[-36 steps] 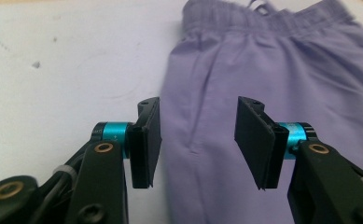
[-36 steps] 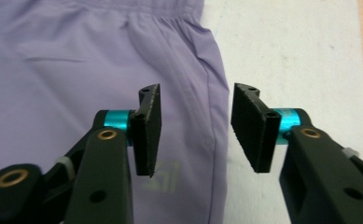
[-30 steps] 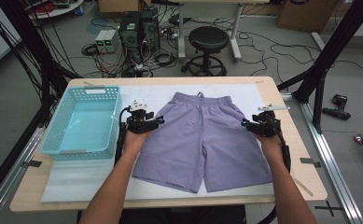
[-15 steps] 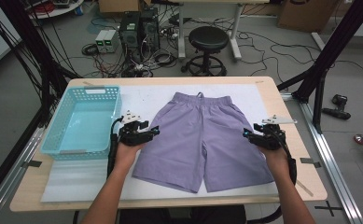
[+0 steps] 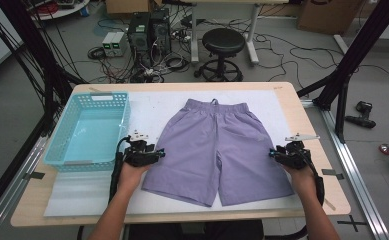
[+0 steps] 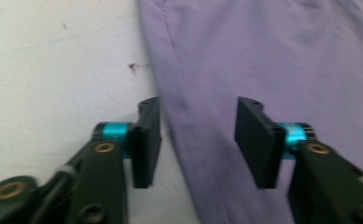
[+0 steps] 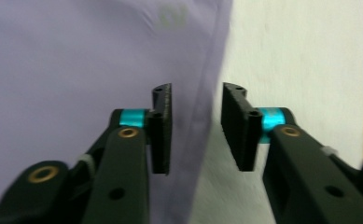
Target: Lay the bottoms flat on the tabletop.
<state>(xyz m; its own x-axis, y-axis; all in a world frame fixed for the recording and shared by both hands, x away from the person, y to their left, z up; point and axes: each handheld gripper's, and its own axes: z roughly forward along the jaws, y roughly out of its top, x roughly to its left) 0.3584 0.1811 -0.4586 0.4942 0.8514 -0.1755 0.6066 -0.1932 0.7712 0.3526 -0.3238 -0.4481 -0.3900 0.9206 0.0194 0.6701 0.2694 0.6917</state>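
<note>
Lilac shorts [image 5: 217,145] lie flat on a white mat, waistband away from me. My left gripper [image 5: 158,154] sits low at the outer edge of the left leg. In the left gripper view its jaws [image 6: 200,102] straddle the side seam of the shorts [image 6: 272,56], with a gap on both sides. My right gripper [image 5: 273,154] is at the outer edge of the right leg. There its jaws [image 7: 198,91] stand either side of the hem of the shorts [image 7: 76,60], pads not pressing. Both pairs of jaws have just been closing and are still open around the fabric edge.
A turquoise basket [image 5: 124,120] stands at the left of the wooden table [image 5: 292,105], close to my left hand. The white mat [image 5: 152,107] covers most of the tabletop. Behind the table are a black stool [image 5: 223,42], cables and black frame posts.
Both hands have drawn back toward the near edge and sunk lower, sliding from the shorts' upper sides to the outer edges of the legs.
</note>
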